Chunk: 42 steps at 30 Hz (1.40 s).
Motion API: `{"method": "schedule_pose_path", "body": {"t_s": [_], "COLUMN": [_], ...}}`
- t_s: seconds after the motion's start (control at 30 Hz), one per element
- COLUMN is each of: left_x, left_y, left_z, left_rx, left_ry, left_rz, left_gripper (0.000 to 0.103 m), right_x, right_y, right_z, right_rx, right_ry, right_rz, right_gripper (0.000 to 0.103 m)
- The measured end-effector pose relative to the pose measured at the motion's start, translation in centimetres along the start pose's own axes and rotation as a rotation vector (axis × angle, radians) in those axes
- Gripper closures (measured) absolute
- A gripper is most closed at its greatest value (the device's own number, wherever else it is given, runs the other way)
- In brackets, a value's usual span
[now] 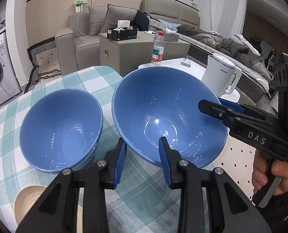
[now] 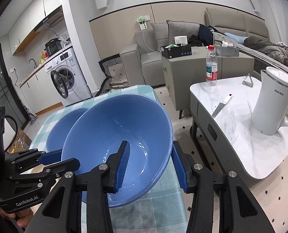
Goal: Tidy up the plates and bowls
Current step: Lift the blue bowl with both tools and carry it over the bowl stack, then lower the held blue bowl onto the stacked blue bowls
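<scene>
A large blue bowl [image 1: 169, 114] sits tilted at the edge of a worktop [image 1: 142, 194] covered in a teal-and-white checked cloth, gripped from two sides. The left gripper [image 1: 143, 155] straddles the bowl's near rim, one blue-padded finger inside the bowl and the other outside under its wall, the fingers partly closed on the rim. The right gripper [image 2: 150, 163] holds the same bowl's rim on its far right side, one finger inside and one outside, likewise narrowed onto the rim; from the left wrist view it [image 1: 221, 108] reaches in from the right, a hand [image 1: 272, 174] wrapped around its handle. Whether the bowl's base still touches the cloth cannot be told.

Just left of the large blue bowl, on the same cloth, stands a smaller blue bowl [image 1: 61, 130], upright and apart from both grippers. Nearer the camera than that bowl, a cream ribbed dish [image 1: 30, 202] shows partly behind the left gripper's frame.

To the right of the large blue bowl, across a strip of floor, a marble-topped side table [image 2: 239, 128] carries a white electric kettle [image 2: 274, 104], a knife [image 2: 221, 105] and a clear plastic bottle [image 2: 211, 66] with a red cap. Beyond it are a grey cabinet [image 2: 184, 77] and a sofa [image 2: 157, 44].
</scene>
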<state>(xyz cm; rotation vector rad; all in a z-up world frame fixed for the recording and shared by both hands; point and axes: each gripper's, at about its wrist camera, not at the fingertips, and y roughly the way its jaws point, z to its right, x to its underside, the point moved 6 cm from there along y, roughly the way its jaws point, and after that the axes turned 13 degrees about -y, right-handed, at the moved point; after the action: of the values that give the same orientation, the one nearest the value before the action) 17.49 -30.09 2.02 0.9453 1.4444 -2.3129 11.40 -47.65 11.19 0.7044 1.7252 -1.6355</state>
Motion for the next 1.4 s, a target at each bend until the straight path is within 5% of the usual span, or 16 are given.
{"method": "schedule_pose_path", "body": {"t_s": [1.4], "left_x": [-2.6], "left_y": [-3.8], "left_z": [-2.6], "left_rx": [0.003], "left_ry": [-0.002], "left_rz": [0.114], "left_gripper": [0.07], "right_x": [-4.3], "right_y": [-1.2], "right_z": [-3.3], "right_rx": [-0.004], "right_ry": [-0.024], "right_rz": [0.106], "right_gripper": [0.057]}}
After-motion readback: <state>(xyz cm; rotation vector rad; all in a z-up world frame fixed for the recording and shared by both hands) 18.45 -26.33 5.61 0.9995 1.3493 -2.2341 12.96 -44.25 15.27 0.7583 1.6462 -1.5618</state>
